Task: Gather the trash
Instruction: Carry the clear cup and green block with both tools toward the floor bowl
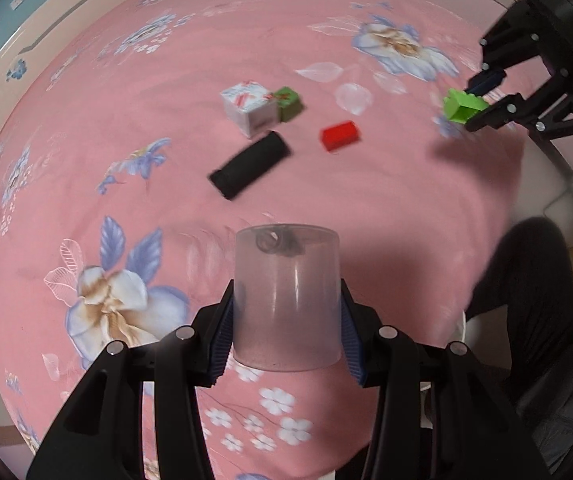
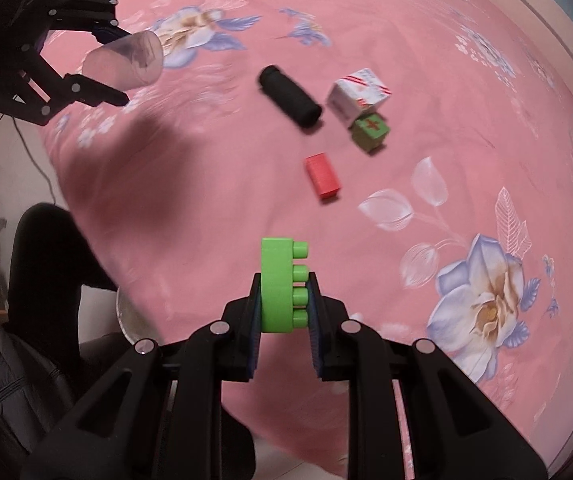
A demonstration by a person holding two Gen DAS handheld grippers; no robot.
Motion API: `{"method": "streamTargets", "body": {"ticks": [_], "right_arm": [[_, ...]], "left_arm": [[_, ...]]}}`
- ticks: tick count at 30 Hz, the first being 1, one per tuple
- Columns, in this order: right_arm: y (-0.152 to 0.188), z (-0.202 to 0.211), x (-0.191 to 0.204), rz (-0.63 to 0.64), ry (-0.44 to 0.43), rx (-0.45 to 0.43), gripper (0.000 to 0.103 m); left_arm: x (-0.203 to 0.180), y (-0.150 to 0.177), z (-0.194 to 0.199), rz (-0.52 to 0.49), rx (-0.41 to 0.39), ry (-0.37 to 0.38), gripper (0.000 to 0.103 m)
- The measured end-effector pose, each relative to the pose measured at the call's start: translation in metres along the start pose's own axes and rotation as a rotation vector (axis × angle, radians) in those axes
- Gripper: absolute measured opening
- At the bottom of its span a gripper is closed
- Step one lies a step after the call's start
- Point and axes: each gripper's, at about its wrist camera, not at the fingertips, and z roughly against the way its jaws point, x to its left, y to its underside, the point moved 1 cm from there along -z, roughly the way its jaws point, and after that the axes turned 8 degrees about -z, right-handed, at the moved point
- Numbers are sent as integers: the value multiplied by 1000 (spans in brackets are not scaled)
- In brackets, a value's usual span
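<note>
**Two pieces of trash held, four lying on the bed**

The left hand-held gripper (image 1: 286,328) grips one clear plastic cup (image 1: 286,300) by its sides, a ribbed blue pad pressed against each flank, with the cup held above the pink flowered bedspread (image 1: 126,140). From the right wrist view the same cup (image 2: 124,64) shows tilted in the left hand-held gripper (image 2: 120,66) at the upper left. The right hand-held gripper (image 2: 284,304) is clamped tight on one bright green toy brick (image 2: 282,286), its row of four studs facing right between the pads. From the left wrist view that brick (image 1: 462,106) hangs in the right hand-held gripper (image 1: 476,104) near the right edge of the bed.

Four loose things lie on the bedspread, grouped near its middle. One white carton with red stripes (image 1: 248,108) touches one small dark green box with a red mark (image 1: 289,103) on its top. One black roll (image 1: 250,164) lies just beside the carton, nearer the cameras. One red block (image 1: 340,135) sits apart from those three, to the right in the left wrist view.

At the bed's near edge part of one white round rim (image 2: 126,320) shows beside a person's dark trouser leg (image 2: 46,272).
</note>
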Motion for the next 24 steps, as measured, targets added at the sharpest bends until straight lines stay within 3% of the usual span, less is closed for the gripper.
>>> {"method": "streamTargets", "body": {"ticks": [24], "right_arm": [[86, 42, 121, 137, 9, -55, 21]], "left_arm": [[-128, 54, 49, -130, -55, -12, 49]]}}
